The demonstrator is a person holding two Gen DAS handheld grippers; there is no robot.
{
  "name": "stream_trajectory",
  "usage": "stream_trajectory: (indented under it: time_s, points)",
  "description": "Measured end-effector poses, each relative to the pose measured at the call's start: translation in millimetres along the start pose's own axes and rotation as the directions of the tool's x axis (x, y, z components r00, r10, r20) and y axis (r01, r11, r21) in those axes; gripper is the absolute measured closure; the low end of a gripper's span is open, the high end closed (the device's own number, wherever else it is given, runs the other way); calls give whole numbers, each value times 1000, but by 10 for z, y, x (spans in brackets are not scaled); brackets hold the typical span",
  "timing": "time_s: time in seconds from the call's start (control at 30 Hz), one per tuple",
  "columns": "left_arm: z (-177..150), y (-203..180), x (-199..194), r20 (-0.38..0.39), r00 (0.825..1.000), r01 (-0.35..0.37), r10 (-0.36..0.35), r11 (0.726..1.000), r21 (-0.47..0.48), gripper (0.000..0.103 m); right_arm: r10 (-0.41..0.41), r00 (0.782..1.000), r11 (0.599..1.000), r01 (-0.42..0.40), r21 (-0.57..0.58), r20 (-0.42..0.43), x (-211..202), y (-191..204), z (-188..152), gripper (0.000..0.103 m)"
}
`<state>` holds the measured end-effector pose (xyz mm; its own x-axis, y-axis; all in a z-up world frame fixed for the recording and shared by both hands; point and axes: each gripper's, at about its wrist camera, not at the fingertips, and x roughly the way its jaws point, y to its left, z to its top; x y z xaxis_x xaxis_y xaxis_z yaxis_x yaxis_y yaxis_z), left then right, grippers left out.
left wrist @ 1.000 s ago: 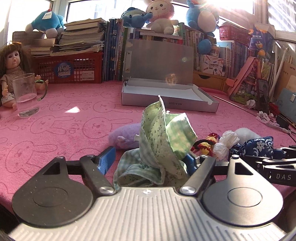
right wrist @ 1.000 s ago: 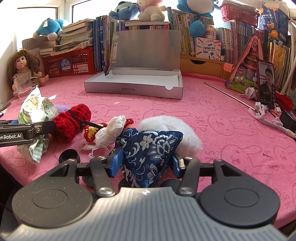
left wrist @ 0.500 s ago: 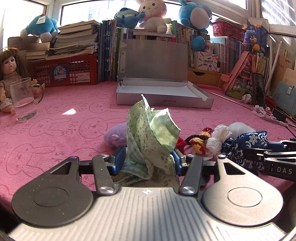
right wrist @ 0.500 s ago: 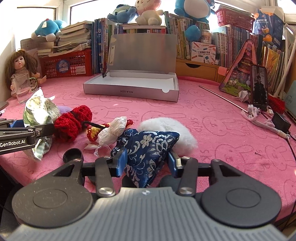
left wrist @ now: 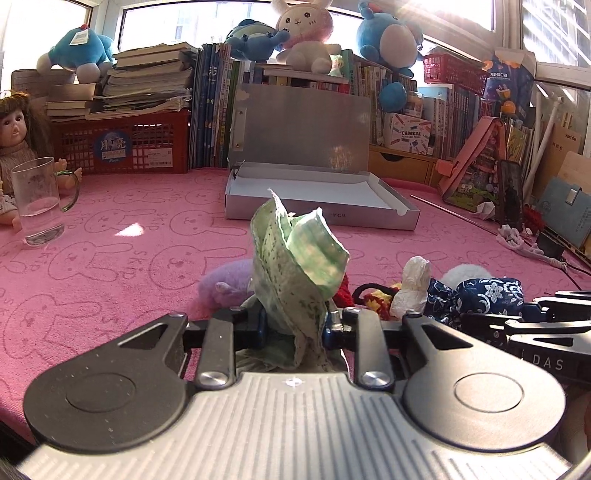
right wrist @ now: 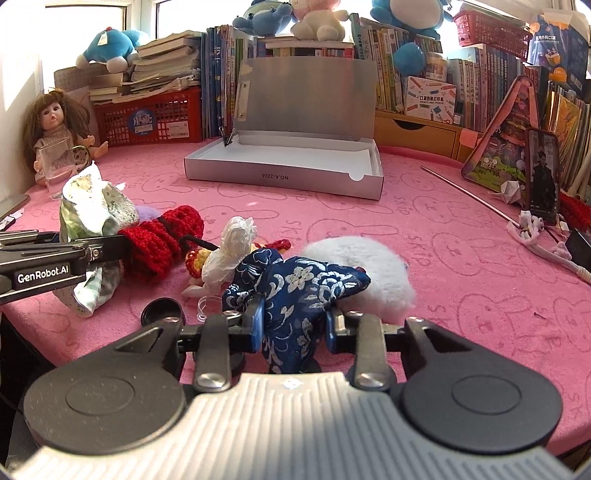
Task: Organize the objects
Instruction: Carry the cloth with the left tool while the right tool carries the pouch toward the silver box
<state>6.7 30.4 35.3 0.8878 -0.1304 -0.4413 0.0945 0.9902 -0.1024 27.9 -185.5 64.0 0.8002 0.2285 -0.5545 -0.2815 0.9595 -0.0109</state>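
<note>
Left wrist, left gripper (left wrist: 293, 326) just squeezed onto green cloth (left wrist: 295, 266), right gripper (right wrist: 293, 323) likewise closing, pinching blue pouch (right wrist: 295, 291), white fluff (right wrist: 369, 269) at its 2 o'clock

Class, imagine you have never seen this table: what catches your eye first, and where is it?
First, the two clamped bundles up front: the left gripper shut on a green cloth pouch, the right gripper shut on a blue floral pouch. Behind them an open grey box sits mid-table, and plush toys line the sunlit books.
</note>
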Motion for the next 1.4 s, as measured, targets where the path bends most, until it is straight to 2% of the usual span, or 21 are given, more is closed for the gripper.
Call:
stream_trajectory:
  time_s: [0.17, 0.33, 0.53, 0.77, 1.13, 1.4]
  points:
    - [142, 29, -43, 34, 999, 27, -26, 999, -20, 73, 15, 998, 1000, -16, 9, 64, -113, -18, 150, 68]
    - [353, 84, -44, 83, 996, 47, -44, 998, -34, 73, -35, 993, 999, 31, 35, 115, -87, -166, 348, 68]
    - [572, 166, -6, 124, 990, 70, -63, 997, -46, 73, -76, 988, 995, 67, 67, 136, -35, -338, 469, 68]
    - [747, 239, 81, 119, 987, 120, -108, 988, -93, 73, -83, 985, 990, 64, 126, 149, -1, -549, 627, 68]
    - [1043, 150, 297, 122, 985, 127, -119, 990, -63, 73, -81, 984, 978, 47, 203, 161, 137, -859, 919, 68]
    - [1315, 118, 614, 104, 987, 126, -119, 989, -73, 73, -74, 986, 967, 34, 251, 151, 324, -1073, 1083, 68]
